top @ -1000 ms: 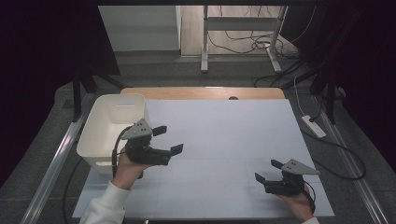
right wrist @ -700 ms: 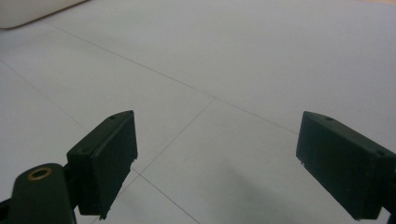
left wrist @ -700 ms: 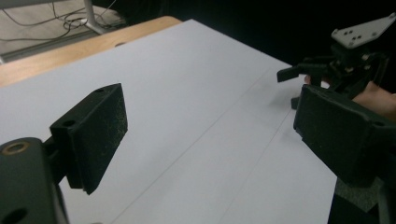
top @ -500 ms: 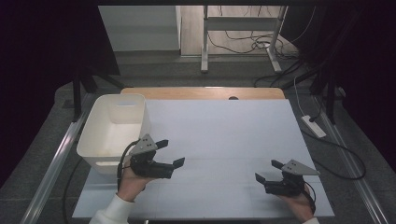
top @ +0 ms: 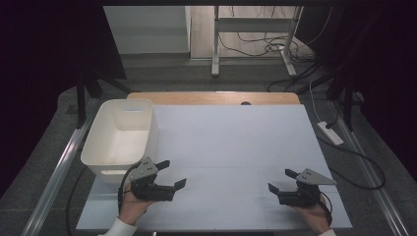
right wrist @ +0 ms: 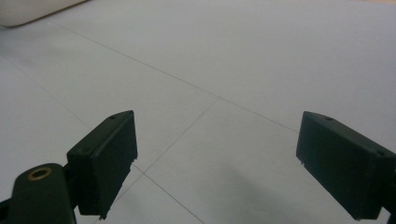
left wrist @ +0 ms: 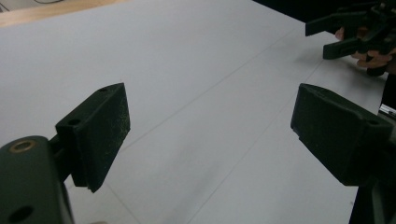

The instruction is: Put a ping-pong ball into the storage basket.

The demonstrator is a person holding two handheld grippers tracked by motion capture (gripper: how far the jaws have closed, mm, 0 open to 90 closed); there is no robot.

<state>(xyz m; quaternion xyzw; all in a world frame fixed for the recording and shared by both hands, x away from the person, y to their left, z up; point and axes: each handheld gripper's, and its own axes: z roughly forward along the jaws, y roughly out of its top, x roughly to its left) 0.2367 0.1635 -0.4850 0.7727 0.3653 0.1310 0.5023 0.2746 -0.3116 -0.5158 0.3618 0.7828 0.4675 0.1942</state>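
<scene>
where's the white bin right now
In the high view the white bin stands at the table's left edge, just beyond the left gripper, which hovers open near its front corner.

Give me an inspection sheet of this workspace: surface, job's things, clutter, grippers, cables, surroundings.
Surface: white table with thin seam lines; wooden edge at the far side.
Job's things: white bin at the table's left edge, upright; nothing seen in the part of its inside that shows.
Clutter: nothing seen.
Grippers: left gripper beside the bin's near corner, jaws open, nothing between them; right gripper near the right front, jaws open, nothing between them.
Cables: a black lead trails from each gripper; cables on the floor beyond the table; white power strip at right.
Surroundings: dark curtains; metal frame legs behind.
</scene>
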